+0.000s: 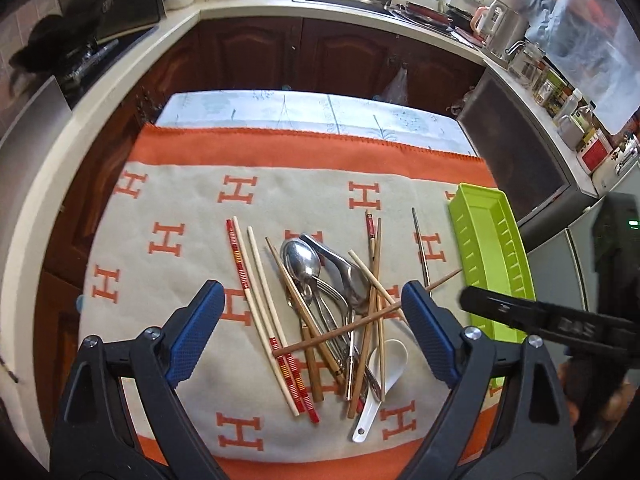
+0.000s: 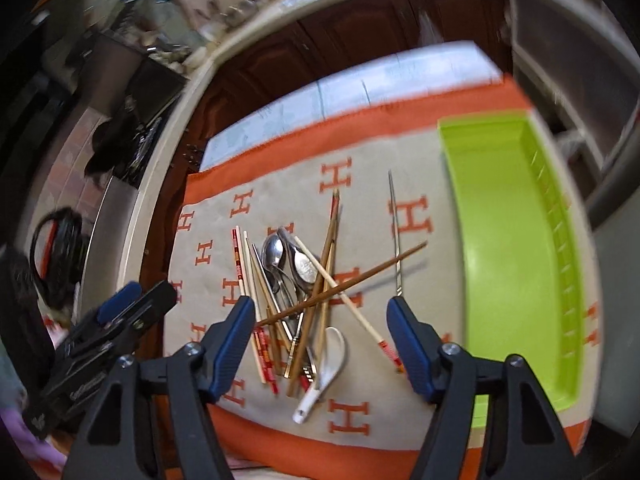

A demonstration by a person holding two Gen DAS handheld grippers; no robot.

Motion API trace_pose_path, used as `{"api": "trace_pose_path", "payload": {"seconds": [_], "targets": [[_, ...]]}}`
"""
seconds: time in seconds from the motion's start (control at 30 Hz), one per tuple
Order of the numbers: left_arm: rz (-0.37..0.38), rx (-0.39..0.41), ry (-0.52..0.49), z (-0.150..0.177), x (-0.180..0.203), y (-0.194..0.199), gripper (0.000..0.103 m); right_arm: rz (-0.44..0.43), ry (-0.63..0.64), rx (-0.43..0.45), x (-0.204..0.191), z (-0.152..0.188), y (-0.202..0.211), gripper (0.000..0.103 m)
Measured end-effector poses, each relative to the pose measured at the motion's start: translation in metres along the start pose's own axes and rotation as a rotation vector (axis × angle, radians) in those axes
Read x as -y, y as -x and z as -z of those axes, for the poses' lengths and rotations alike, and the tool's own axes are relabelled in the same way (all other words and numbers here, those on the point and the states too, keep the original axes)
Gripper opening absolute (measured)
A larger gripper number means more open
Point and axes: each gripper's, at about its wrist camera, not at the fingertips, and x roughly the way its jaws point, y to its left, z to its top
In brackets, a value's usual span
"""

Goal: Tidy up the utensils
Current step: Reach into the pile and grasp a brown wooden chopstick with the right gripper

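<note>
A jumbled pile of utensils lies on a beige cloth with orange H marks. It holds metal spoons, forks, wooden and red-banded chopsticks and a white ceramic spoon. One dark brown chopstick rests crosswise on top. A thin metal chopstick lies apart towards the lime green tray, which is empty. My left gripper hangs open above the pile, holding nothing. My right gripper is open over the pile's near end, also with nothing in it.
The cloth covers a small table whose pale patterned top shows at the far end. Dark wooden cabinets and a curved white counter with a sink ring it. Jars and bottles crowd the right counter. The right wrist view is motion-blurred.
</note>
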Motion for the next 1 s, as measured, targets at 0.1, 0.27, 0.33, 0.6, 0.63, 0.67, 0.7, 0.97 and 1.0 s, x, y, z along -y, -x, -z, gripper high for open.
{"api": "trace_pose_path", "payload": {"seconds": [0.1,0.27,0.33,0.6,0.63,0.67,0.7,0.97,1.0], "targets": [[-0.040,-0.031,0.007,0.000,-0.003,-0.021,0.086,-0.036,-0.089,-0.056,0.011,-0.006,-0.027,0.056],[-0.019,-0.100,0.026,0.008,-0.006,-0.051,0.068,-0.046,-0.192,-0.086,0.025,-0.011,-0.062,0.055],[-0.018,-0.103,0.028,0.011,-0.006,-0.057,0.068,-0.040,-0.231,-0.099,0.030,-0.013,-0.075,0.051],[0.027,-0.125,0.049,0.015,-0.004,-0.071,0.068,-0.076,-0.324,-0.105,0.050,-0.015,-0.106,0.035],[0.029,-0.128,0.049,0.015,-0.004,-0.072,0.068,-0.080,-0.341,-0.111,0.053,-0.014,-0.109,0.032],[0.029,-0.131,0.049,0.015,-0.003,-0.073,0.068,-0.083,-0.351,-0.113,0.055,-0.014,-0.113,0.023],[0.030,-0.134,0.050,0.015,-0.003,-0.073,0.068,-0.092,-0.363,-0.114,0.057,-0.013,-0.115,0.015],[0.043,-0.133,0.047,0.017,0.001,-0.070,0.068,-0.148,-0.375,-0.089,0.058,-0.009,-0.115,0.006],[0.047,-0.133,0.048,0.017,0.001,-0.069,0.067,-0.160,-0.372,-0.084,0.057,-0.009,-0.112,0.006]]}}
